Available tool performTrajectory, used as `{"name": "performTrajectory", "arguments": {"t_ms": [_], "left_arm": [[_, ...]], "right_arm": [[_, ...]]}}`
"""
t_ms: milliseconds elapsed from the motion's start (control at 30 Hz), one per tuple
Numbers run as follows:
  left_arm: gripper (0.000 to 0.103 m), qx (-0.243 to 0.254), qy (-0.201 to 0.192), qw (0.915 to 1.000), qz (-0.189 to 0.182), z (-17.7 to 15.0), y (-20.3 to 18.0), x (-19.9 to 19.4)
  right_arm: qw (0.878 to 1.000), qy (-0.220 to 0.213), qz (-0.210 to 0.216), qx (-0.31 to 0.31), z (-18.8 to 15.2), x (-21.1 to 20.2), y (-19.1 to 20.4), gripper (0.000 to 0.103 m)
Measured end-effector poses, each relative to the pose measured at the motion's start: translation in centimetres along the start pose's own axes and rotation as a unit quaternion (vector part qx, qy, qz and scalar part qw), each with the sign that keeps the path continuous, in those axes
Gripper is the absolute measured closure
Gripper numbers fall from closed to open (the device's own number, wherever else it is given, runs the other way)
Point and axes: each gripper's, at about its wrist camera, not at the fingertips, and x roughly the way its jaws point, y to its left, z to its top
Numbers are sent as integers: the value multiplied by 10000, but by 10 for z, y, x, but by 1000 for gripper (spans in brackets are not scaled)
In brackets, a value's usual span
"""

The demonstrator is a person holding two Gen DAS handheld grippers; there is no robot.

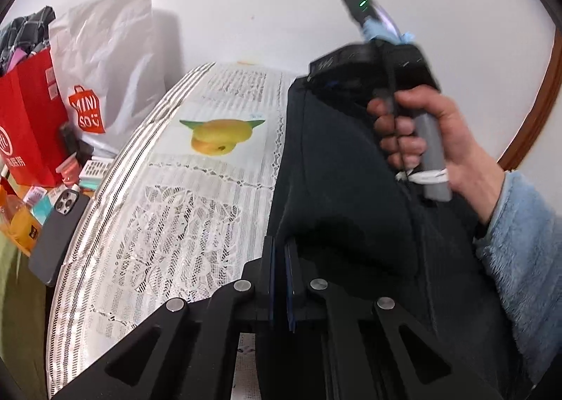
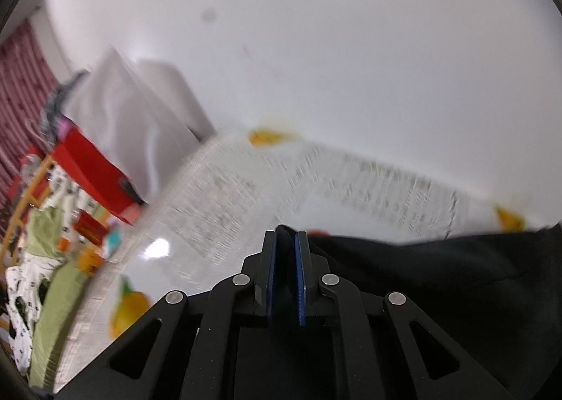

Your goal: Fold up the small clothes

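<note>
A dark navy garment (image 1: pixel 347 189) hangs stretched above the table, held at two points. My left gripper (image 1: pixel 281 252) is shut on its near edge, the cloth pinched between the blue pads. My right gripper (image 1: pixel 351 63), held by a hand in a blue fleece sleeve, grips the far top edge of the garment. In the right wrist view my right gripper (image 2: pixel 286 242) is shut on the same dark garment (image 2: pixel 439 280), which trails off to the right. That view is motion-blurred.
A lace tablecloth with a yellow fruit print (image 1: pixel 196 168) covers the table. At the left stand a red bag (image 1: pixel 31 119), a white MINISO bag (image 1: pixel 102 59) and a dark phone (image 1: pixel 58 235). A white wall is behind.
</note>
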Motion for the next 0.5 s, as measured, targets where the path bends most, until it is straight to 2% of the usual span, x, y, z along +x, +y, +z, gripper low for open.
{"name": "performTrajectory", "arguments": {"t_ms": [33, 133, 200, 300, 333, 367, 433, 500], "left_arm": [[98, -4, 12, 10000, -18, 0, 1, 1], [96, -1, 55, 10000, -79, 1, 1, -3], [93, -2, -27, 9999, -110, 2, 0, -11], [78, 34, -233, 9995, -213, 9, -4, -20], [68, 68, -247, 9994, -212, 11, -7, -21], [65, 117, -233, 9994, -218, 16, -10, -19], [65, 131, -205, 9993, -288, 23, -15, -10], [65, 62, -5, 9995, -305, 26, -17, 3]], "right_arm": [[10000, 27, -4, 5, -3, 3, 0, 89], [9999, -94, 55, 73, -6, -24, -6, 85], [9996, -248, 27, 105, -14, -55, -12, 73], [9983, -500, -281, 29, -41, -108, -23, 64], [9972, -557, -498, 29, -57, -128, -31, 63], [9960, -572, -682, 45, -69, -144, -38, 63], [9906, -542, -1254, 118, -102, -177, -62, 63], [9805, -526, -1865, 326, -140, -209, -94, 63]]}}
